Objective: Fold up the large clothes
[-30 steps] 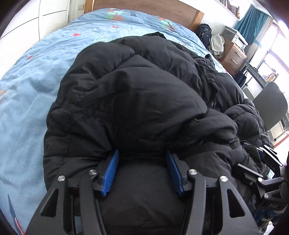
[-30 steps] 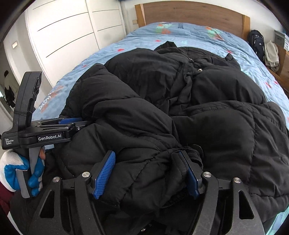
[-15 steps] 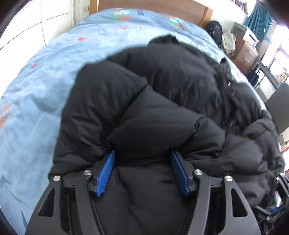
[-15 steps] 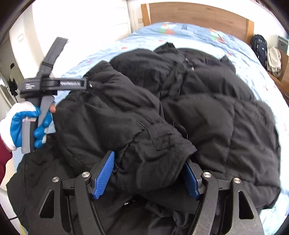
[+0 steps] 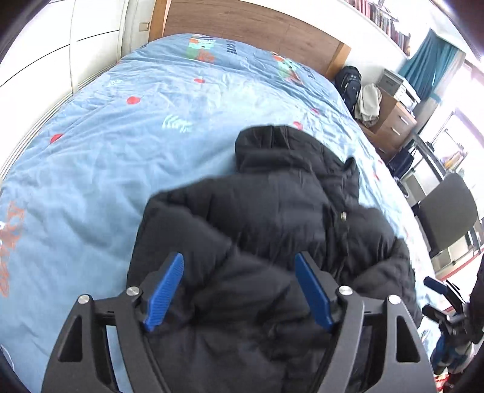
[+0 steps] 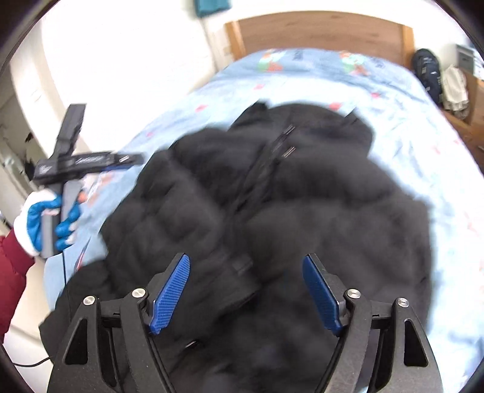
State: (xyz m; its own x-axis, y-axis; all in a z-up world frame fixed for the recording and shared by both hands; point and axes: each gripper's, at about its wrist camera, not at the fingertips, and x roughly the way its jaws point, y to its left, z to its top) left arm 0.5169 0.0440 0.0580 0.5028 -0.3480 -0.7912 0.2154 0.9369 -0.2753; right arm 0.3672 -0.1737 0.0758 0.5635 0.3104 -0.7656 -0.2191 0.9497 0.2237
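The left gripper (image 5: pixel 239 290) hangs above the black puffer jacket (image 5: pixel 272 235) with its jaws opening; the blue pads (image 5: pixel 165 287) stand wide apart and clear of the cloth, so nothing is pinched between them, though the jacket's padded bulk shows in the gap below. The right gripper (image 6: pixel 246 294) is in the same state: jaws opening, blue pads (image 6: pixel 171 294) spread wide, no fabric clamped, the jacket blurred beneath them. In the right wrist view the left gripper (image 6: pixel 133 158) appears again at the left, held by a hand (image 6: pixel 45 220) in a blue and white glove with a dark red sleeve (image 6: pixel 12 269) behind it, above the left edge of the bed.

The jacket (image 6: pixel 287 217) lies bunched on the blue bedspread (image 5: pixel 121 136), toward the foot of the bed and nearer its right edge, its collar end pointing to the wooden headboard (image 5: pixel 257 27). A zip or placket with metal snaps (image 6: pixel 290 149) runs down its middle. Part of the jacket spills over the foot edge.

Beyond the right edge of the bed stand a dark backpack (image 5: pixel 349 83), a pale bag or garment (image 5: pixel 369 104) beside it, a wooden drawer unit (image 5: pixel 393 127) and a dark chair (image 5: pixel 447 211). White cupboard doors (image 5: pixel 60 51) line the wall to the left.
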